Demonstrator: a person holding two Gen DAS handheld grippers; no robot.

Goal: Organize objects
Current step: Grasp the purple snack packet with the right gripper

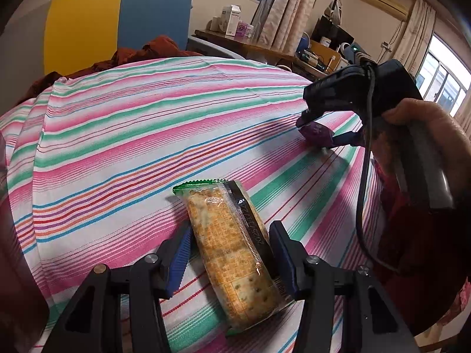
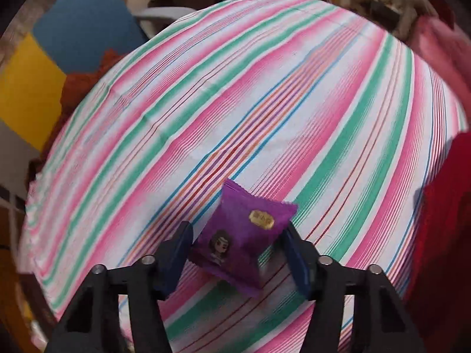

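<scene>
A clear packet of crackers (image 1: 226,250) with a green top edge and a black seam sits lengthwise between my left gripper's (image 1: 231,235) blue pads, which press on both of its sides. My right gripper (image 2: 237,235) is shut on a small purple snack packet (image 2: 241,229) bearing a cartoon figure and a gold label. From the left wrist view, the right gripper (image 1: 316,132) hangs just above the cloth at the right, with the purple packet (image 1: 315,131) between its fingers and a shadow beneath.
A striped pink, green and white tablecloth (image 1: 132,123) covers the table. A rust-red cloth (image 1: 141,53) lies at the far edge before a yellow and blue panel (image 1: 117,20). A person's hand (image 1: 426,123) holds the right gripper. A cluttered desk (image 1: 265,47) stands behind.
</scene>
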